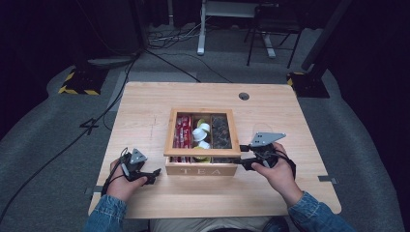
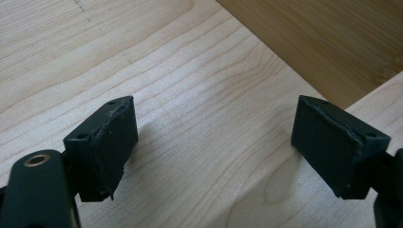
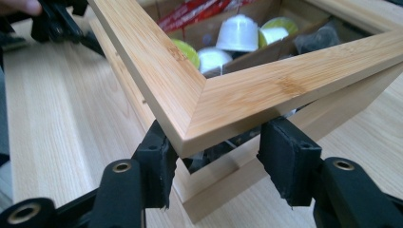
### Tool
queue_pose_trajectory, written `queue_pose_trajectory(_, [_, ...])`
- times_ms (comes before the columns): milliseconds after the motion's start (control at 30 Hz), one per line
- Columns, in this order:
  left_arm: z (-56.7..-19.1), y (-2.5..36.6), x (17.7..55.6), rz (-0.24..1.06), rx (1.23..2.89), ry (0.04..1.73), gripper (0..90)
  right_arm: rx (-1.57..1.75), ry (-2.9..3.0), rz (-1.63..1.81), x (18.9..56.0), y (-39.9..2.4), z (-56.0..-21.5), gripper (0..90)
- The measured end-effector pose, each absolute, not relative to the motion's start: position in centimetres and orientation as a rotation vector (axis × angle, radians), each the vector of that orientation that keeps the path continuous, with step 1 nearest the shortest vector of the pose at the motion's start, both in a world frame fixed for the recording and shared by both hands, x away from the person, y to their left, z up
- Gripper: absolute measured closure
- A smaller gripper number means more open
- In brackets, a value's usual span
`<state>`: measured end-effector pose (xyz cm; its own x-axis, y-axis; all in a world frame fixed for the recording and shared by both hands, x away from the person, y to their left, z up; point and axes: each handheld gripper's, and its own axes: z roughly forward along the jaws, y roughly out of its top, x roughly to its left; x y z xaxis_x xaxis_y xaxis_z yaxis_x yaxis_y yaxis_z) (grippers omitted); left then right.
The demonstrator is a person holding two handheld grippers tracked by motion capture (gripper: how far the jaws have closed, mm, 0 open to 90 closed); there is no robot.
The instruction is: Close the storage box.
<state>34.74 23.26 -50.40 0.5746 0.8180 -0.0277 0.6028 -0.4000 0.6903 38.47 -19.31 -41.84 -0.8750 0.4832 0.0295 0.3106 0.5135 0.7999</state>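
Note:
A wooden tea box (image 1: 200, 170) marked TEA stands mid-table. Its windowed lid (image 1: 202, 152) is hinged at the back and stands tilted up at the front, with a gap above the box's base (image 3: 223, 190). My right gripper (image 1: 244, 157) is at the lid's front right corner (image 3: 228, 99). Its pads (image 3: 159, 152) press on the two edges of that corner, so the right gripper (image 3: 216, 142) is shut on the lid. My left gripper (image 1: 153, 174) rests on the table by the box's front left corner. Its jaws (image 2: 214, 123) are wide apart with only bare wood between them.
Inside the box lie red packets (image 3: 195, 14), white capsules (image 3: 237, 33) and dark items in three compartments. The box's side (image 2: 323, 42) is just beyond the left jaws. The table (image 1: 145, 111) has a cable hole (image 1: 244, 96) at the back right. Cables and stands lie on the floor behind.

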Motion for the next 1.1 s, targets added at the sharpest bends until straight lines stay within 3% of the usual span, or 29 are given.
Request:
queue_pose_trajectory(567, [-50.4,23.3,34.8,0.418,2.142,1.126,16.1,0.708,2.598,1.212,37.7,-19.1,-42.6,46.0])
queue_pose_trajectory(800, [-50.4,23.3,34.8,0.419,2.145,1.123,16.1,0.715,2.614,1.176,37.5,-19.1,-42.8,43.1])
queue_pose_trajectory(900, [-50.4,23.3,34.8,0.421,2.142,1.121,16.1,0.716,2.602,1.194,37.3,-19.2,-43.0,37.3])
queue_pose_trajectory(1100, [-50.4,23.2,34.8,0.421,2.143,1.121,15.9,0.673,2.529,1.248,37.0,-19.3,-41.5,35.5])
